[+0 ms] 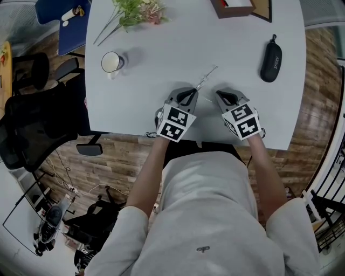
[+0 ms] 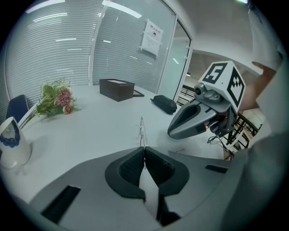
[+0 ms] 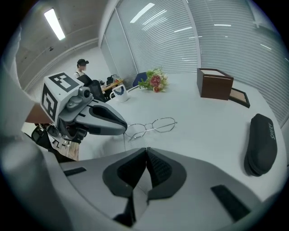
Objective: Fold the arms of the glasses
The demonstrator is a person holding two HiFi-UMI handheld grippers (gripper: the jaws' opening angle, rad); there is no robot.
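- Head view: the glasses (image 1: 206, 76) lie on the white worktop (image 1: 161, 48), a thin wire frame running slantwise just ahead of the two grippers.
- The left gripper (image 1: 190, 95) has its tip at the near end of the frame. The right gripper (image 1: 224, 96) sits beside it, clear of the glasses.
- A black glasses case (image 1: 270, 59) lies well off to the right, a white mug (image 1: 111, 62) to the left, and a bunch of flowers (image 1: 135, 11) and a brown box (image 1: 232, 6) at the far edge.
- Left gripper view: the left gripper (image 2: 144, 149) has its jaws pressed together on a thin wire part of the glasses (image 2: 142, 128), which rise edge-on from between the pads.
- The right gripper (image 2: 171, 133) hangs close on the right, above the worktop (image 2: 99, 126).
- Right gripper view: the right gripper (image 3: 146, 151) has its jaws closed with nothing between them.
- The glasses (image 3: 156, 125) rest on the worktop (image 3: 203, 117) ahead, lenses toward the right, with their left end at the tip of the left gripper (image 3: 125, 130).
- The glasses case (image 3: 262, 144) lies to the right, and the brown box (image 3: 214, 83) and flowers (image 3: 153, 81) stand farther back.
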